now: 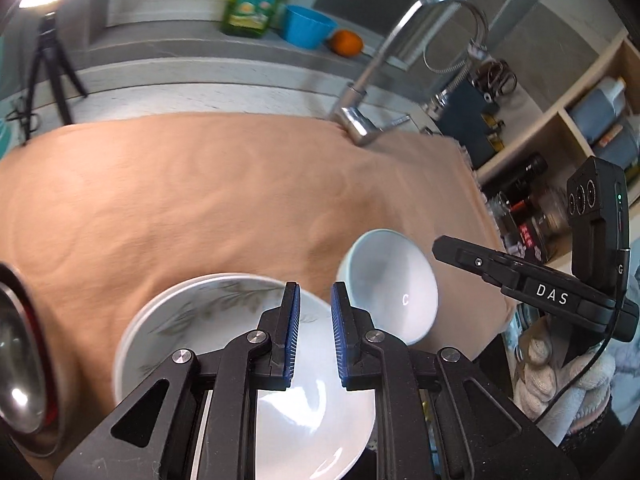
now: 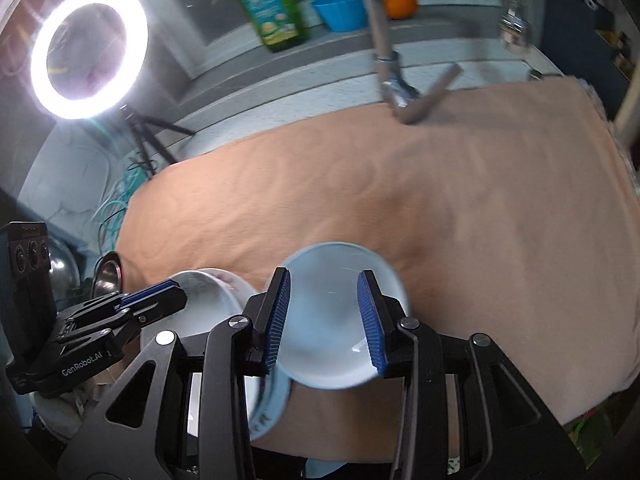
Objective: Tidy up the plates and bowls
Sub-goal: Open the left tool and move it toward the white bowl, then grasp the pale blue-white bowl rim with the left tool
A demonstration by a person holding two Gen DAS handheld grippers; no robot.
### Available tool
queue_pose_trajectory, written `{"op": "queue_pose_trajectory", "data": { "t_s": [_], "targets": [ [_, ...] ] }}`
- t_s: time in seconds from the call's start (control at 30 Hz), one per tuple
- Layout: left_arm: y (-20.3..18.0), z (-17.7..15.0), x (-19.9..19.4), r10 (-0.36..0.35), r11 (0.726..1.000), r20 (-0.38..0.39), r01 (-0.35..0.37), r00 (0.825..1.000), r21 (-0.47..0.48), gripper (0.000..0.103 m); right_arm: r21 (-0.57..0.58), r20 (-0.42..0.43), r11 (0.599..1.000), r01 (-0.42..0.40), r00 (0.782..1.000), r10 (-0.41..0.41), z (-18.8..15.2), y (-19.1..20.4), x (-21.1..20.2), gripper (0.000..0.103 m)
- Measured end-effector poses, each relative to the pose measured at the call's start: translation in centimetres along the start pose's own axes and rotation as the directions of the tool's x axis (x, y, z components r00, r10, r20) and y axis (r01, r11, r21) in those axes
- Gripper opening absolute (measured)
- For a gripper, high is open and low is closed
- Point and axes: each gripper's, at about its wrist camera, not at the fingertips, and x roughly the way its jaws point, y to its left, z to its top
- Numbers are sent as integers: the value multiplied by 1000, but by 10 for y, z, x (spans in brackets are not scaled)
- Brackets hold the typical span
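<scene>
Peach-coloured cloth point(image 1: 208, 200) covered the worktop, and both grippers hung over its near edge, each carrying crockery. The left gripper point(image 1: 315, 334) was clenched on the rim of a white bowl with a faint leaf pattern point(image 1: 192, 320), its blue pads point(image 1: 291, 332) standing close together with the rim between them; the bowl looked empty, and it may have been two nested dishes, though blur made that hard to tell. The right gripper point(image 2: 325, 322) grasped a small pale-blue bowl point(image 2: 332, 344), its pads point(image 2: 280, 320) set against the bowl's sides; that bowl was tilted towards the camera and held nothing. In the left wrist view the same small bowl point(image 1: 392, 284) sat just beside the patterned one, with the right gripper's black body and a gloved hand point(image 1: 560, 376) behind it.

A steel bowl with a red outside point(image 1: 20, 360) lay at the cloth's left edge, empty. On the ledge behind stood a green bottle point(image 2: 268, 4), a blue plastic bowl point(image 2: 342, 8) and an orange point(image 2: 398, 4) beside it, not in it. A chrome tap point(image 1: 400, 52) rose at the cloth's far side, and a ring light point(image 2: 90, 50) glared on its tripod at the left
</scene>
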Motion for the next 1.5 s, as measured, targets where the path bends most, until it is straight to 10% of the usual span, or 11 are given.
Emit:
{"op": "queue_pose_trajectory", "data": {
  "t_s": [0.7,1.07,1.5],
  "targets": [
    [-19,7,63,-59,998,-147,59,987,-7,14,121,-109,993,-18,994,31,-25,-53,33,36],
    [-22,9,69,-54,998,-151,57,987,14,14,140,-143,989,-45,988,65,-27,-55,46,13],
    [-20,12,47,-66,998,-94,67,993,12,14,116,-94,992,-51,994,63,-9,-39,26,13]
  ]
}}
